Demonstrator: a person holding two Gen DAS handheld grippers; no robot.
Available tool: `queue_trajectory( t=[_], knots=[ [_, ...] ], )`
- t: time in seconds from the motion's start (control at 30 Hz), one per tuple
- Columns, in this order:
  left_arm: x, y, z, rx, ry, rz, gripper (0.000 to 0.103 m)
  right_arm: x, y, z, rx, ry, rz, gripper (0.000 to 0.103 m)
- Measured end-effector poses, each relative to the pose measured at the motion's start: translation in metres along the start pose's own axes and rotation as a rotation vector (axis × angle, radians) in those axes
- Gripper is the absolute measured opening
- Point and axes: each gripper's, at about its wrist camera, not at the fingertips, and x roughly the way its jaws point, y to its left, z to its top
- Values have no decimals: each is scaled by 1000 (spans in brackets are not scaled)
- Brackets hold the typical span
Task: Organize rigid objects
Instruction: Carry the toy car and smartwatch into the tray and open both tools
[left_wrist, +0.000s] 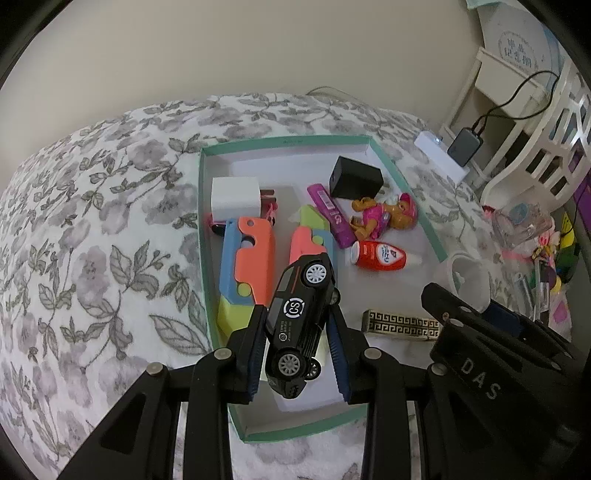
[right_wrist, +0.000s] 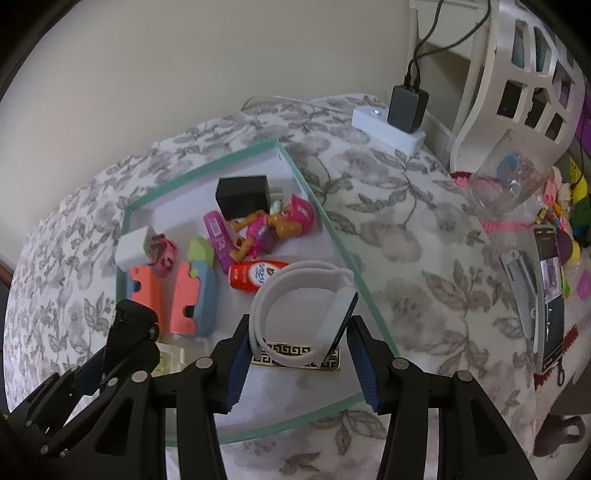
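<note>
A floral grey-and-white bedspread is spread over the whole surface, backed by a plain beige wall. Near the far edge, a white power strip is seen with a dark charger plugged into it, black cables trailing up. A white cut-out headboard is set off to the right, next to a clear plastic cup. A phone and a metal clip are laid nearby.

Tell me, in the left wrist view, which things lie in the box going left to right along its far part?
White charger block → purple tube → black cube → toy dog in pink, all inside the green-rimmed box.
</note>
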Motion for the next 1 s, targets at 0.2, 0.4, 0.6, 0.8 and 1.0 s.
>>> queue_trajectory(
  t=[0.2, 0.4, 0.6, 0.8, 1.0],
  knots=[
    [6, -2, -2, 10, 17, 6, 34, 13, -5, -3, 8, 45, -31, 54],
    [10, -4, -3, 11, 28, 14, 34, 19, -7, -6, 8, 69, -35, 54],
    [12, -4, -4, 14, 40, 12, 34, 25, -7, -7, 1, 85, -40, 54],
    [9, -1, -2, -8, 49, -9, 34, 22, -7, -5, -2, 76, -49, 55],
    [-6, 5, 3, -41, 26, -37, 35, 5, -4, 1, -8, 22, -48, 55]
  ],
)
